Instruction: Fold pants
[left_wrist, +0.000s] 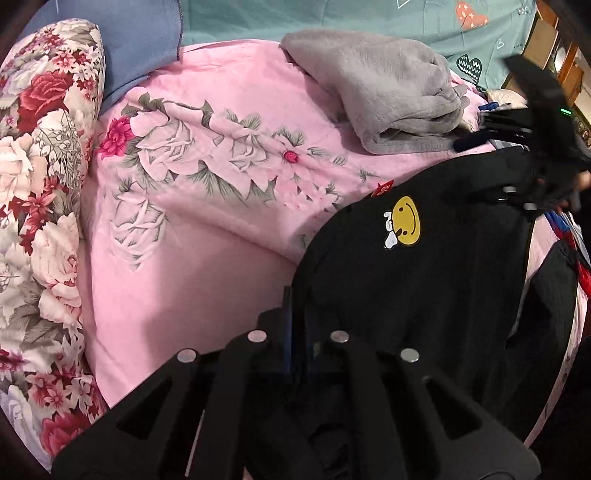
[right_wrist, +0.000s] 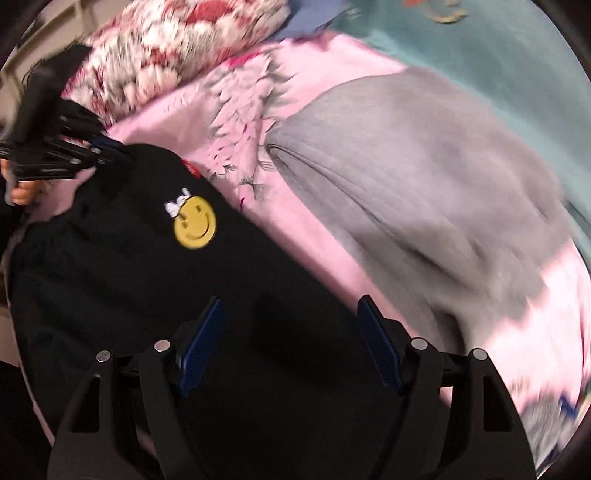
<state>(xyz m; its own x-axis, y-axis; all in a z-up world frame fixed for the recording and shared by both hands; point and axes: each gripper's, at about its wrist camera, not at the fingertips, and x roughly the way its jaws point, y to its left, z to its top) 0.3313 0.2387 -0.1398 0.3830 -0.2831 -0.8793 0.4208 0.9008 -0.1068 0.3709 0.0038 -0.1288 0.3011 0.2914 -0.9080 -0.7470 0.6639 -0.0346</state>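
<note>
Left gripper (left_wrist: 295, 314) clamped shut on near edge of black pants (left_wrist: 424, 288), spread on pink bedsheet (left_wrist: 192, 236). Right gripper (right_wrist: 291, 328) jaws apart, empty, hovering over pants; fabric runs diagonally ahead-left toward smiley patch (right_wrist: 195, 222). Right hand nearer free edge.

Bed under a pink floral sheet (left_wrist: 207, 236), black pants (left_wrist: 424, 280) with a yellow smiley patch (left_wrist: 405, 220) lying at one edge, folded grey fleece garment (left_wrist: 384, 88) just beside them, rose-print pillow (left_wrist: 40, 206) along the opposite edge, teal heart-print quilt (left_wrist: 369, 18) at the far edge.
</note>
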